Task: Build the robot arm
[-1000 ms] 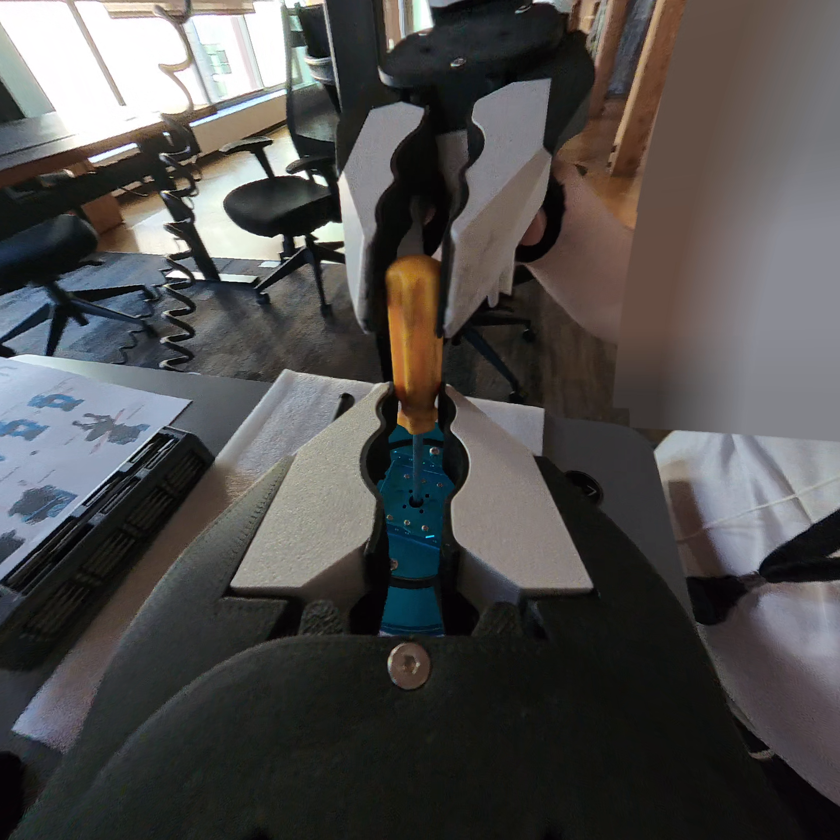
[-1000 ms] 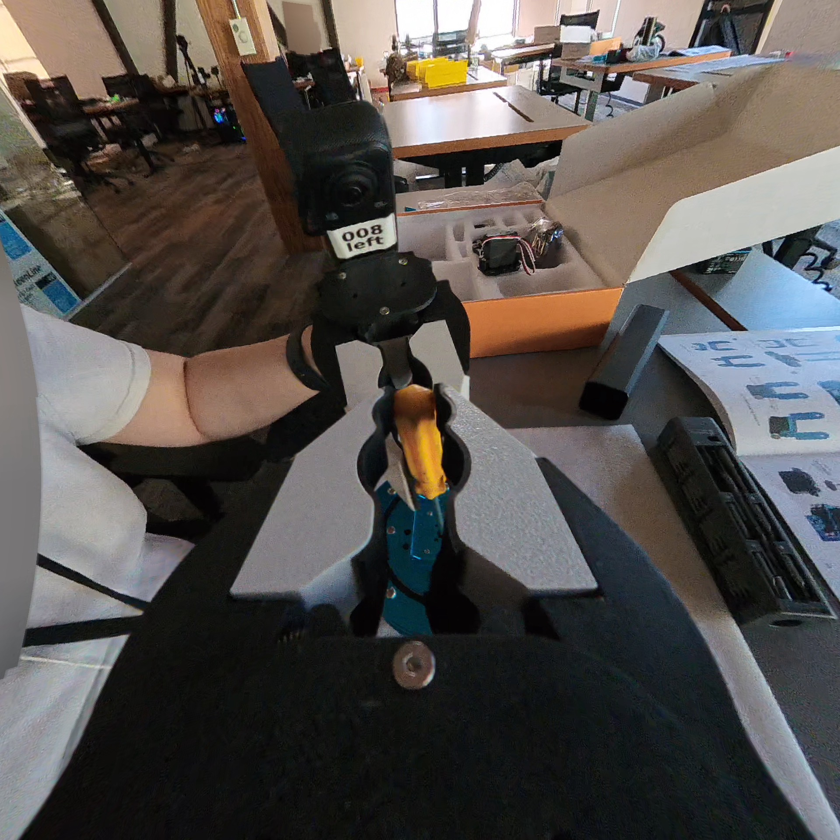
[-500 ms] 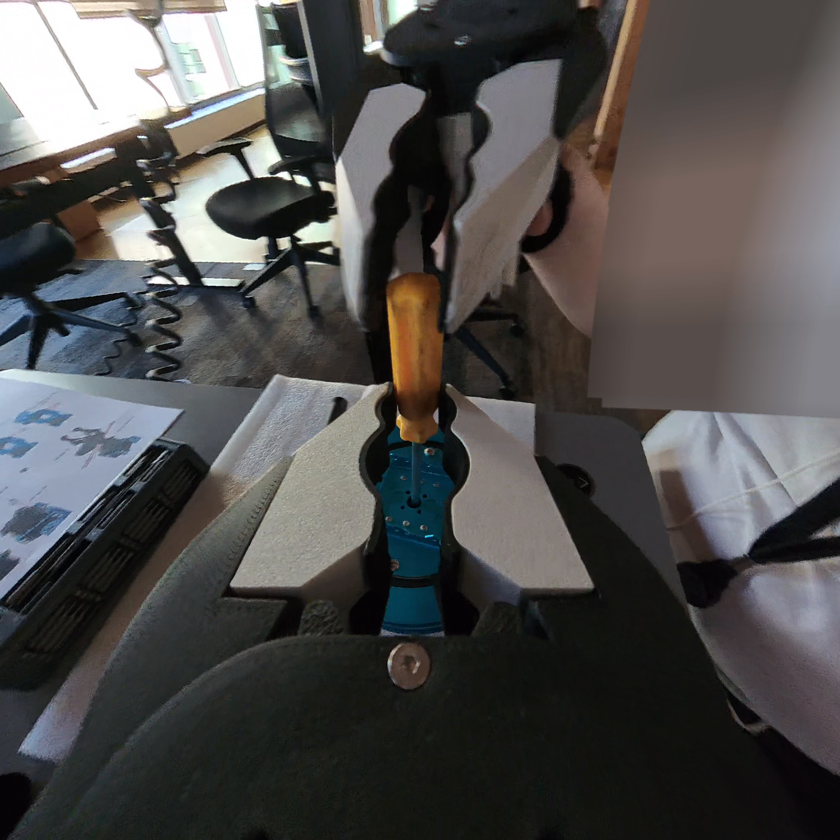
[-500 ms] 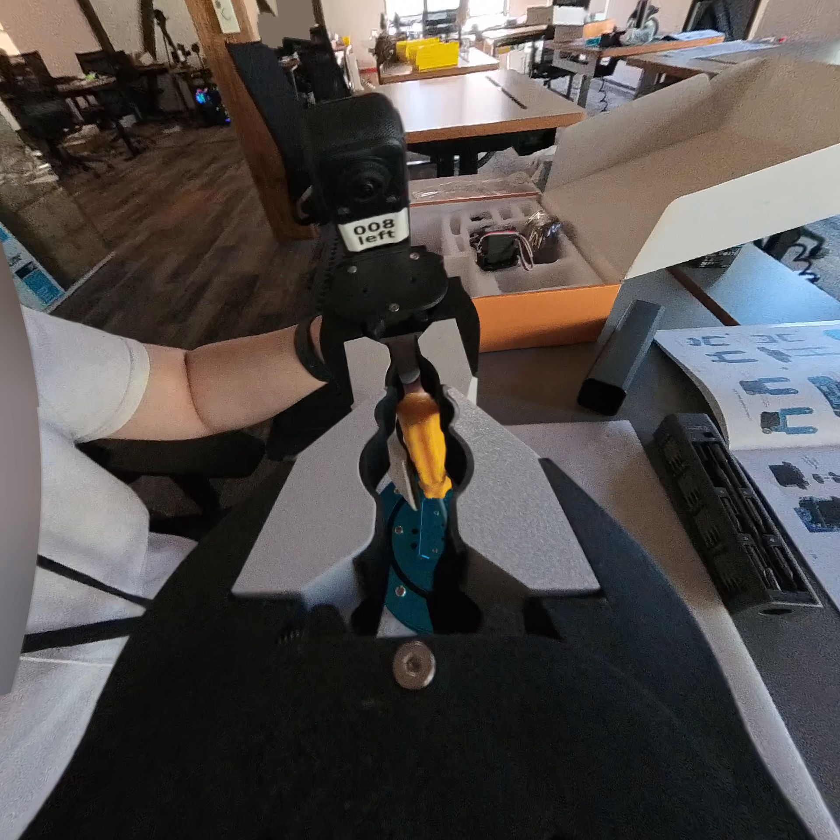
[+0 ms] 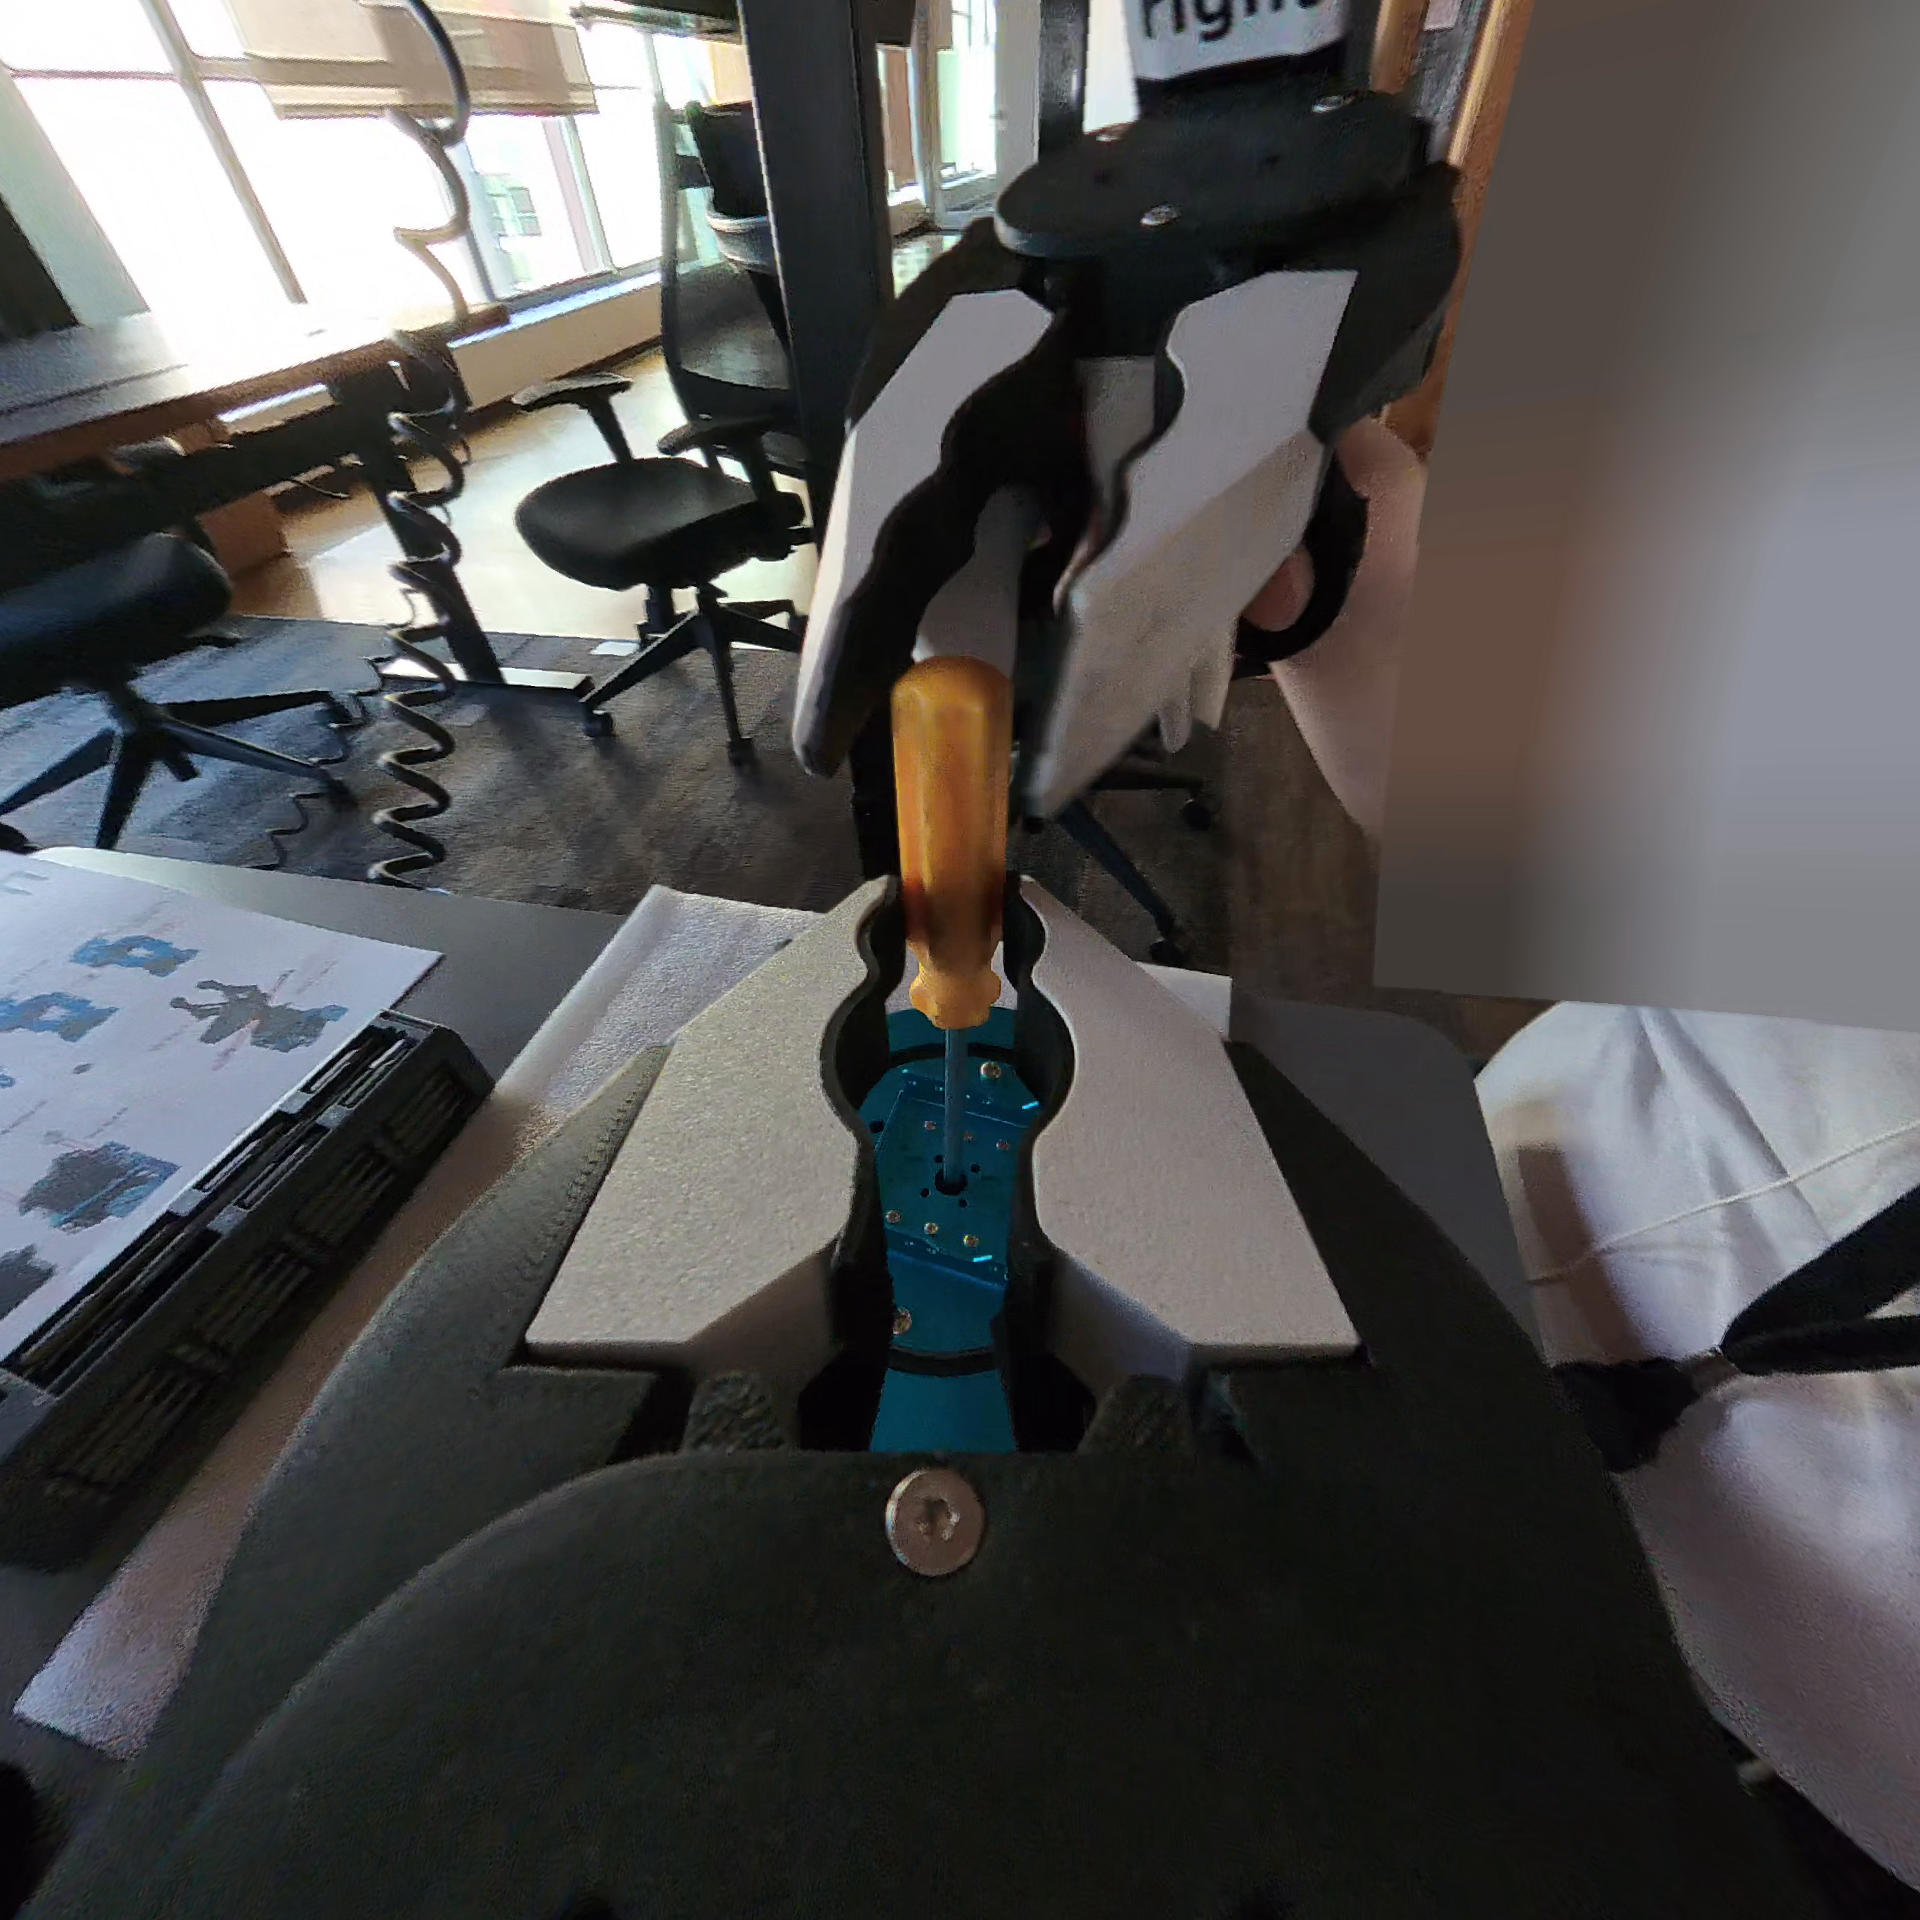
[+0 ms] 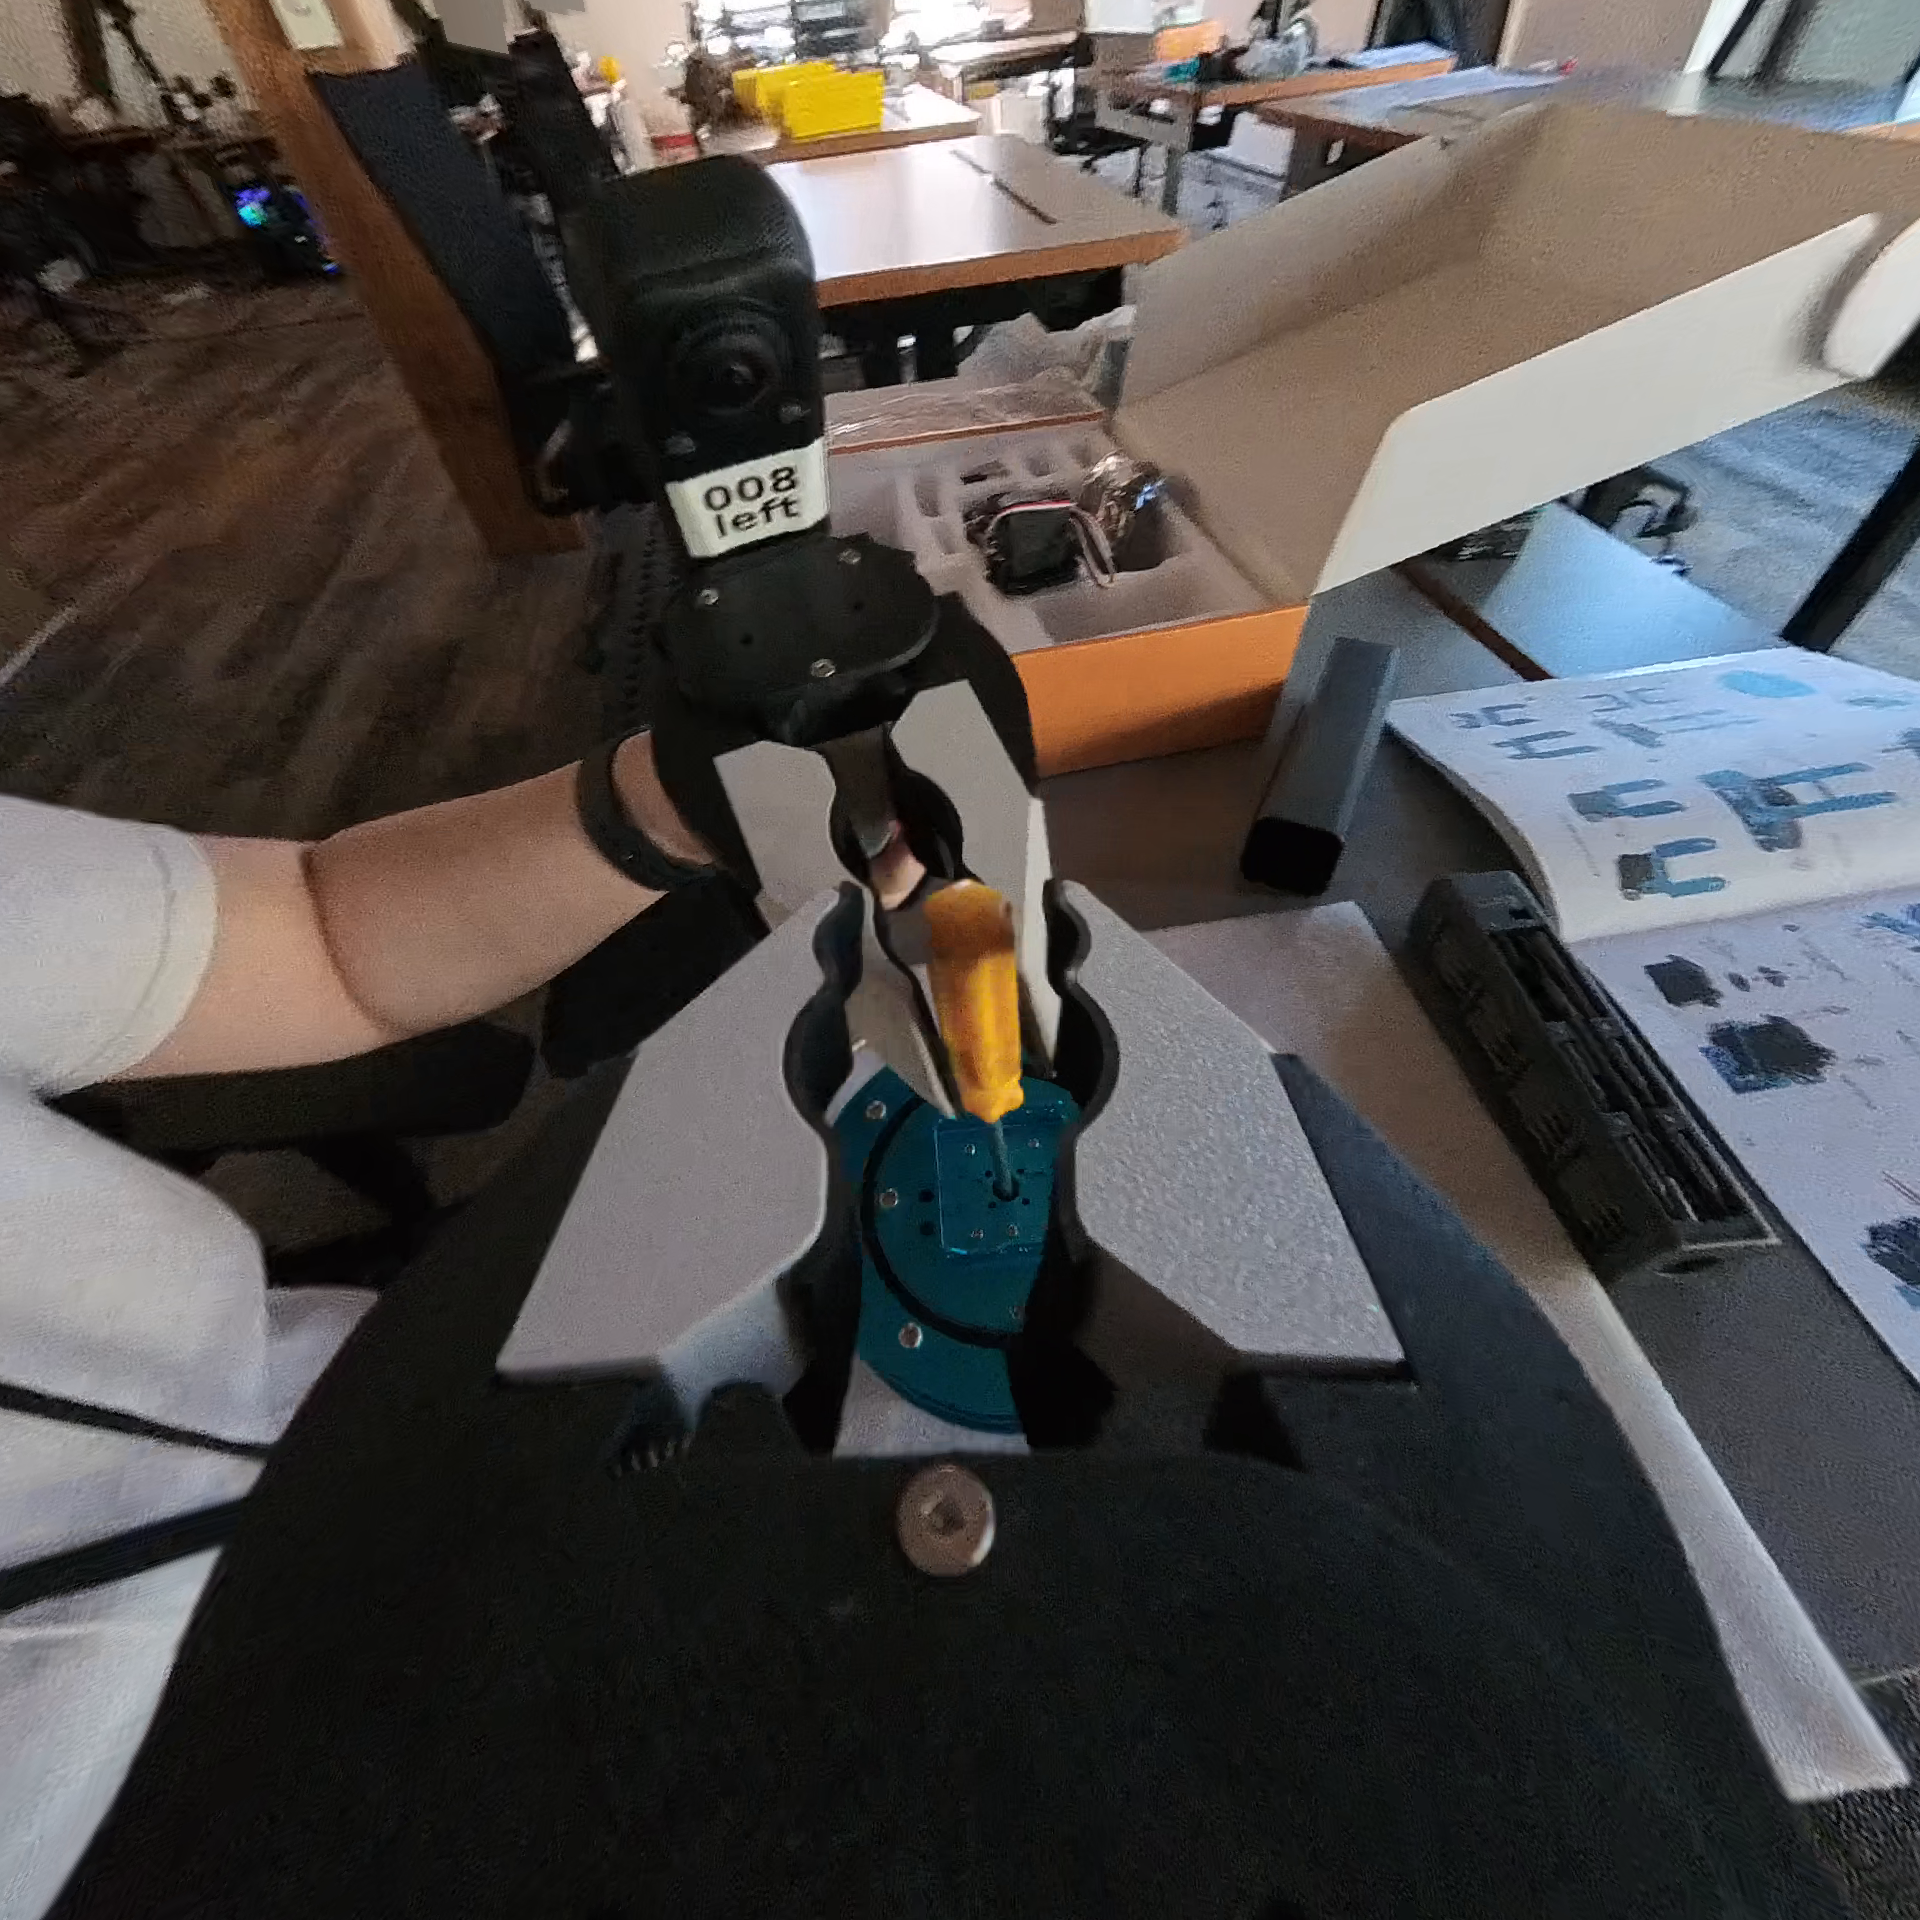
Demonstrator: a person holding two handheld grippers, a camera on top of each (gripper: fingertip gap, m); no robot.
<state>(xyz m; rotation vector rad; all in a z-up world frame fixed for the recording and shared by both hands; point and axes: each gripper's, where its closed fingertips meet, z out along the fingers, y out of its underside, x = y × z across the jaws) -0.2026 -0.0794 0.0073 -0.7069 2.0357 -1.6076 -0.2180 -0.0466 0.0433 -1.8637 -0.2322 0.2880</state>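
Observation:
My left gripper (image 5: 956, 904) is shut on a blue metal part (image 5: 940, 1216), a disc with a square bracket, held over a white foam mat (image 5: 665, 935). A screwdriver with an orange handle (image 5: 951, 810) stands upright with its tip in a hole of the blue part. My right gripper (image 6: 956, 904) comes from above, its jaws open on either side of the handle (image 6: 971, 997) without pinching it. It shows in the left wrist view (image 5: 930, 779) over the handle's top. The blue part (image 6: 935, 1247) and the left gripper (image 6: 992, 1081) show in the right wrist view.
A black bit case (image 6: 1558, 1081) and an open booklet (image 6: 1714, 852) lie beside the mat. An orange box with foam inserts and small parts (image 6: 1143, 665) stands behind, its lid up. A black bar (image 6: 1320, 758) lies near it. A person's arm (image 6: 416, 935) reaches in from the left.
My right gripper's jaws have spread and let go of the screwdriver handle. The screwdriver stays upright in the blue part. The left gripper keeps its hold.

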